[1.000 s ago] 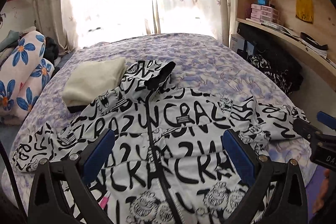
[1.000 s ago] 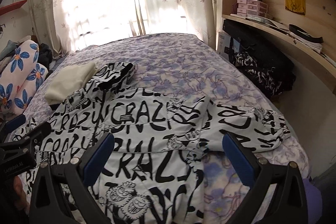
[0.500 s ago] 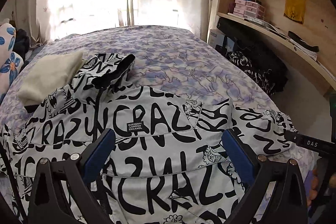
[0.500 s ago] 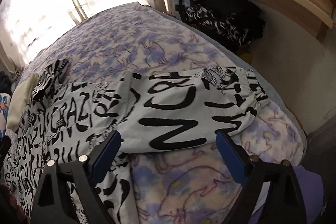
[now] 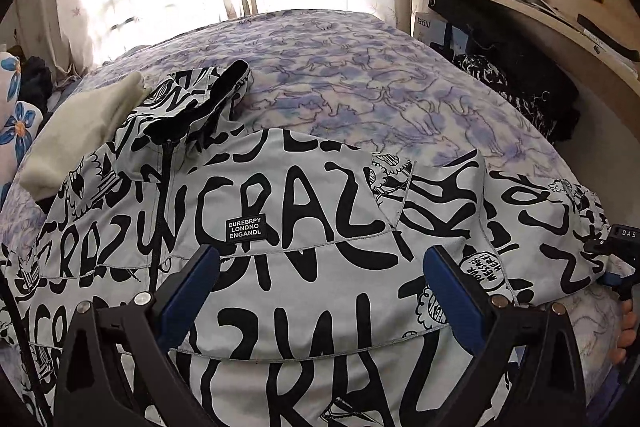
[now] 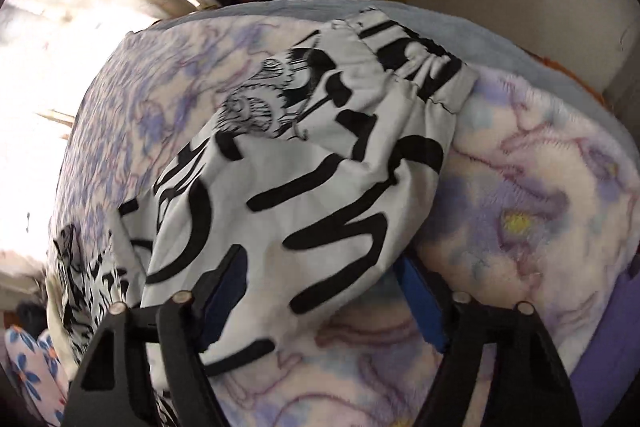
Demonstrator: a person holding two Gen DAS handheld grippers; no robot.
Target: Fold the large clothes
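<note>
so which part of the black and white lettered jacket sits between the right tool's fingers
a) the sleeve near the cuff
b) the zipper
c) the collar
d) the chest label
a: in the right wrist view the open right tool straddles the sleeve of the black and white lettered jacket, whose gathered cuff lies just beyond on the purple patterned blanket.

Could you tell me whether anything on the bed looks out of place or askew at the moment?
The jacket lies mostly flat, but its collar flops onto the folded cream cloth beside it. The sleeve is bunched and twisted near the blanket edge, between the right gripper's fingers.
</note>
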